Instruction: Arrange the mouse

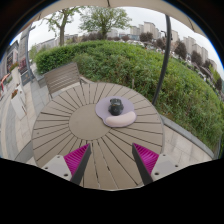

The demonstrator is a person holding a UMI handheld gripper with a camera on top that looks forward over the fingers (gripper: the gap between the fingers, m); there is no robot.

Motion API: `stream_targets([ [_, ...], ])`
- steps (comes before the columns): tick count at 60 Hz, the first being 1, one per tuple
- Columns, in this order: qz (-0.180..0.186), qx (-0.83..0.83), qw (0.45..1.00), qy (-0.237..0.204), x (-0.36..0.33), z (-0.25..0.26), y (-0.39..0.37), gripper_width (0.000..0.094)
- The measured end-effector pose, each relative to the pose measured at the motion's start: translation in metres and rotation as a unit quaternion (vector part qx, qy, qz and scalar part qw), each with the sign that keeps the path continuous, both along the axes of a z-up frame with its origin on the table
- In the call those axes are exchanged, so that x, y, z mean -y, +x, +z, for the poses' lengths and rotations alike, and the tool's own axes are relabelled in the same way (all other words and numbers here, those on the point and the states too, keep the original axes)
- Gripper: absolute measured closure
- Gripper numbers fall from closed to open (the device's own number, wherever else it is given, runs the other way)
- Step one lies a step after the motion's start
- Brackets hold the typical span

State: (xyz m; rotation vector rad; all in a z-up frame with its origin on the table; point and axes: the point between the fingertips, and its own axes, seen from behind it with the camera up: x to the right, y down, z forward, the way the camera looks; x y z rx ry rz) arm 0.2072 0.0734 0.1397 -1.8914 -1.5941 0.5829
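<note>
Gripper view shows a round slatted wooden table [60, 125] outdoors, with a dark mouse [116, 106] resting on a pale mouse mat [116, 116]. The mat lies toward the far right part of the tabletop, short of its far edge, and the mouse sits near the mat's middle, slightly toward the mat's far side.

The gripper [110, 160] is held low over the near edge of the table, its 2 fingers spread wide and nothing caught between them; the magenta pads [76, 157] face each other across bare slats. The mouse lies well beyond the fingertips and slightly right of the midline between them.

A wooden chair [62, 76] stands behind the table on the left, and a hedge [150, 65] runs beyond it.

Several risks can be judged from here. If the approach is made straight ahead, the mouse may be met off-centre, so it could be nudged or spun by 1 finger instead of being squeezed by both. If the fingers are lowered too far, the mat may be pinched or dragged along with the mouse. The rounded shell may slip from the pads if it is gripped high. The gaps between slats could snag a fingertip that is slid along the tabletop.
</note>
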Motion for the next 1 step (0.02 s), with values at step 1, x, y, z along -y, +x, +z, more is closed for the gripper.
stream_targets([
  [1,-0.001,0.001,1.000,-0.008,0.0020,-0.0011,0.0004,0.0075],
])
